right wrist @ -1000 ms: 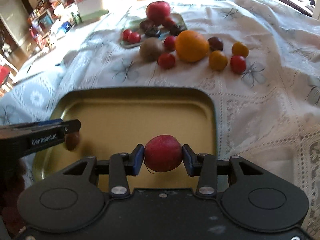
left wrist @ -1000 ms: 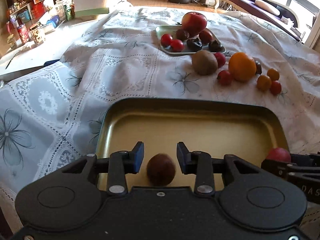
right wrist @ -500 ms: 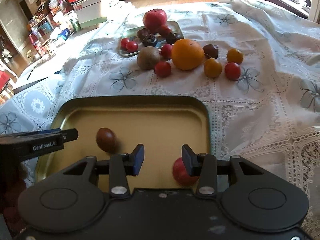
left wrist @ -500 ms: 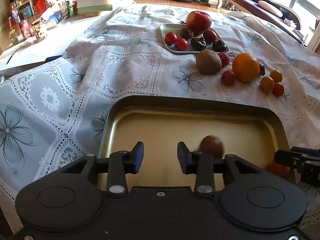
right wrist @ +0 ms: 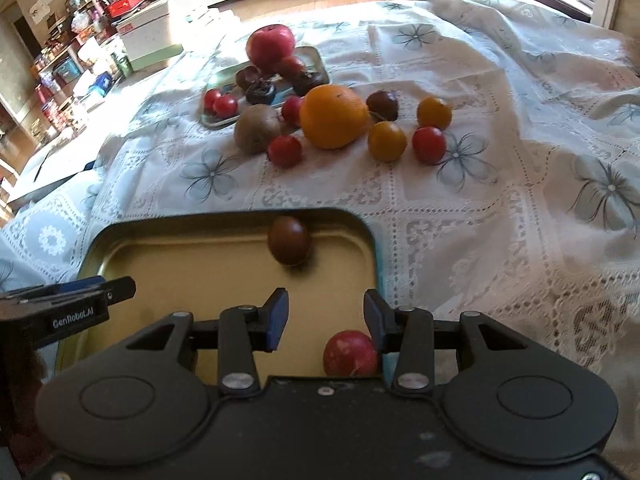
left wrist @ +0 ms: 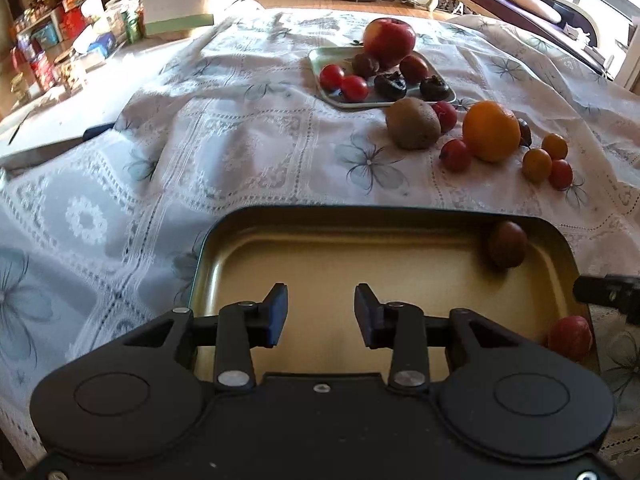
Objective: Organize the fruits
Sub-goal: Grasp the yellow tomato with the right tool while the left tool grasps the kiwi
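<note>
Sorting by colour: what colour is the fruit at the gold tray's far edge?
Dark reddish-brown fruit, clearest in the right wrist view.

White lettering "GenRobot.AI" stands on the left claw's (right wrist: 120, 288) black side.

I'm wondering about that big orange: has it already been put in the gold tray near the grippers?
No, the orange sits on the tablecloth beyond the gold tray, among loose small fruits.
</note>
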Tool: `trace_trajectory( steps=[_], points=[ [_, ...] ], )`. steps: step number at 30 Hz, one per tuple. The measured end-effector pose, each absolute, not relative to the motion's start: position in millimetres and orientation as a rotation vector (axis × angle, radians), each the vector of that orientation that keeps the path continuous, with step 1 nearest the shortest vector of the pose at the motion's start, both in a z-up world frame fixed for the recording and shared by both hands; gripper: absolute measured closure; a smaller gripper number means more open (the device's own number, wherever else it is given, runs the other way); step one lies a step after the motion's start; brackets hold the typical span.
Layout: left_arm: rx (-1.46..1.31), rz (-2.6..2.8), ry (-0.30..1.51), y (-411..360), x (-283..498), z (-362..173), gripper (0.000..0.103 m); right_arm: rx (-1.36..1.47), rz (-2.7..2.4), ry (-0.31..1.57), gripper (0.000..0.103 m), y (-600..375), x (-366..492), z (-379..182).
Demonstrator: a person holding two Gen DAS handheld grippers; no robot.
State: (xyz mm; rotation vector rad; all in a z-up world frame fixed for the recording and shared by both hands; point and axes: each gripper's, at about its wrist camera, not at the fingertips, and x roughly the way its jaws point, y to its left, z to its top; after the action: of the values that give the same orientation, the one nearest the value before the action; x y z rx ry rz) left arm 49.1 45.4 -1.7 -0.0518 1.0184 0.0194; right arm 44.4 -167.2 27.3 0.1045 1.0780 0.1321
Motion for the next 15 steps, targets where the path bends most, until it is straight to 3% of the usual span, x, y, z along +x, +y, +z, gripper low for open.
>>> trace_trajectory(
  steps=[15],
  points=[
    [-0.037,-0.051,1.018,31.3,133.0,19.6,0.057,0.208,-0.093,1.052,0.058,-243.8,158.7,29.5]
  ],
)
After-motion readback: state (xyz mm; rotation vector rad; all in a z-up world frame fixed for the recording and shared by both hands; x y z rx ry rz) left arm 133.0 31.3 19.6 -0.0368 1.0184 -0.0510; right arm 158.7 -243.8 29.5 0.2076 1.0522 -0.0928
